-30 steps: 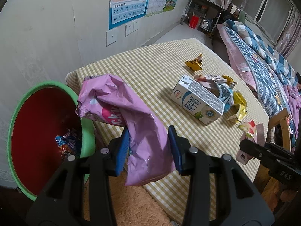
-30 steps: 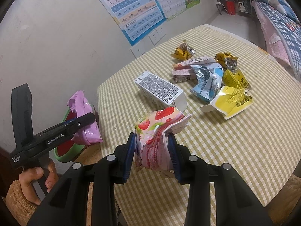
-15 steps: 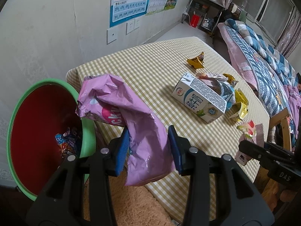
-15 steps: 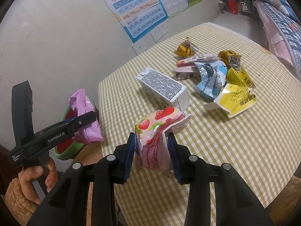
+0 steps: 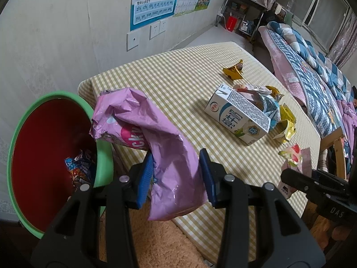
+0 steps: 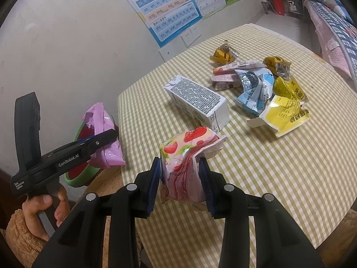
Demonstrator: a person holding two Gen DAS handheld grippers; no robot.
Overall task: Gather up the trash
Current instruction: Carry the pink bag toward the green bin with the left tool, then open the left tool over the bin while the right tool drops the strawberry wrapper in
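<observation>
My left gripper [image 5: 176, 176] is shut on a crumpled pink snack bag [image 5: 154, 143] and holds it at the table's near corner, right beside the green-rimmed red bin [image 5: 44, 147]. The bin holds a blue and orange wrapper [image 5: 80, 167]. My right gripper [image 6: 180, 181] is shut on a pink strawberry-print wrapper [image 6: 187, 156] above the table's near edge. From the right wrist view the left gripper [image 6: 98, 143] and pink bag [image 6: 102, 131] show over the bin [image 6: 82, 176].
On the yellow checked table [image 6: 267, 167] lie a white milk carton [image 6: 198, 100], a blue foil wrapper [image 6: 254, 89], yellow packets [image 6: 285, 109], pink wrappers [image 6: 232, 73] and an orange wrapper [image 6: 223, 53]. A wall stands behind, a bed [image 5: 312, 67] at the right.
Both grippers keep their hold. The view has shifted only slightly; the left gripper with the pink bag stays beside the bin.
</observation>
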